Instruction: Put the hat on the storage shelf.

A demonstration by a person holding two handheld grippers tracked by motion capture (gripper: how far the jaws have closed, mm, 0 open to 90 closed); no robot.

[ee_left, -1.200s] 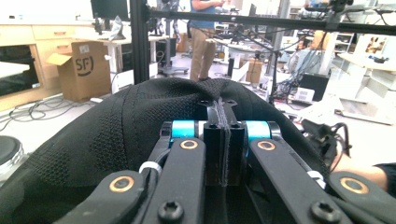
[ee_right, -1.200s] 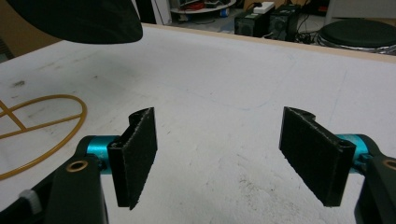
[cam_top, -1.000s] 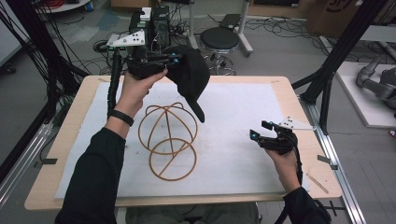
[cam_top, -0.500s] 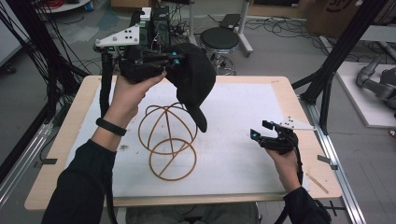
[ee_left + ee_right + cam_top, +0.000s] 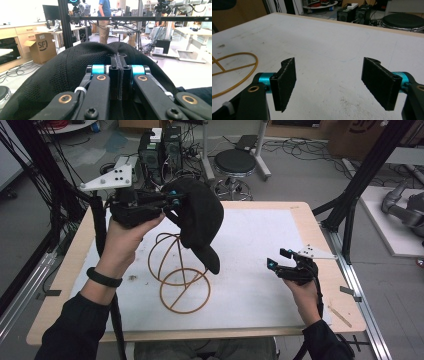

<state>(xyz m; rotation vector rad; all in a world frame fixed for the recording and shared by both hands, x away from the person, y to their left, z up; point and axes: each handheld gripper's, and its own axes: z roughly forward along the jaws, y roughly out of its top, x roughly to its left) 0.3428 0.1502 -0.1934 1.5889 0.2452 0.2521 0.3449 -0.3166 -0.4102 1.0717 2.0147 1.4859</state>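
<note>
A black cap hangs in the air above the table, brim pointing down. My left gripper is shut on its fabric; in the left gripper view the jaws stand pressed together with the cap bunched round my left gripper. Below the cap stands a gold wire stand, a dome on a round base ring, and the brim overlaps its top. My right gripper rests low at the right of the table, open and holding nothing. In the right gripper view, my right gripper has the stand's ring to its left.
A white mat covers most of the wooden table. Behind the far edge are a black stool and computer boxes on the floor. Black frame posts rise at the right.
The left hand has carried the cap to the left and nearer to the camera in the high view. The right hand and gripper have stayed where they were.
</note>
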